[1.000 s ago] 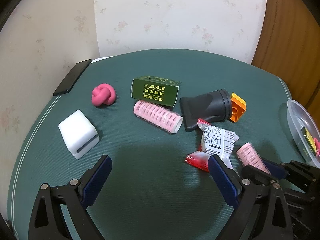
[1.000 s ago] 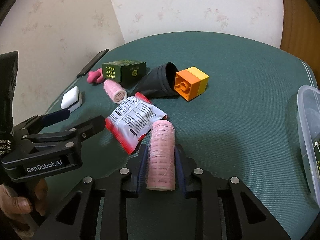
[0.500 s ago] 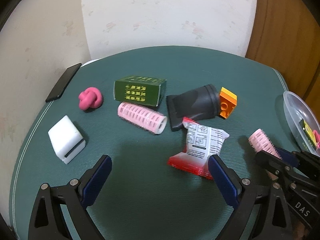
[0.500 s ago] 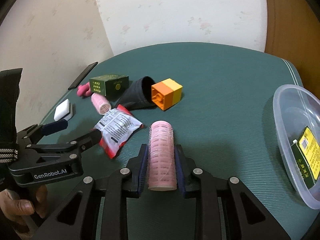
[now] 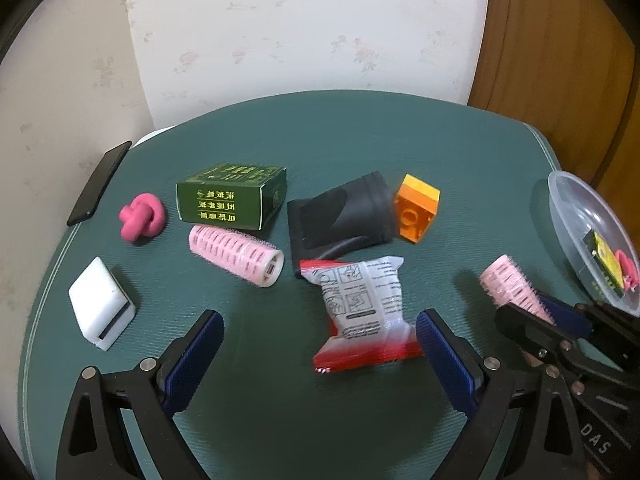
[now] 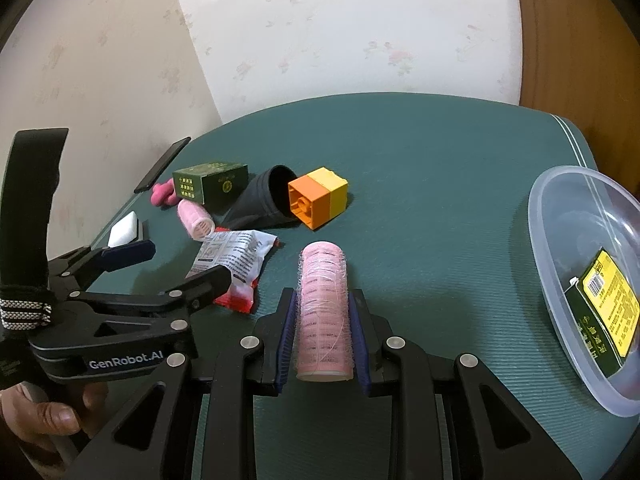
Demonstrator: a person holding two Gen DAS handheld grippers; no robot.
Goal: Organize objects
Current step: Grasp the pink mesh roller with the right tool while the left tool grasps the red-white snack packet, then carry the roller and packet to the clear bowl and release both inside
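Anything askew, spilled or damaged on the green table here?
Nothing spilled or damaged. The black nozzle lies tipped on its side against the orange block, and the crumpled snack packet sits loose among the scattered items.

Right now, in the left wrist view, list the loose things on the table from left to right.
White block → pink knot toy → green box → black nozzle → orange brick → clear plastic container.
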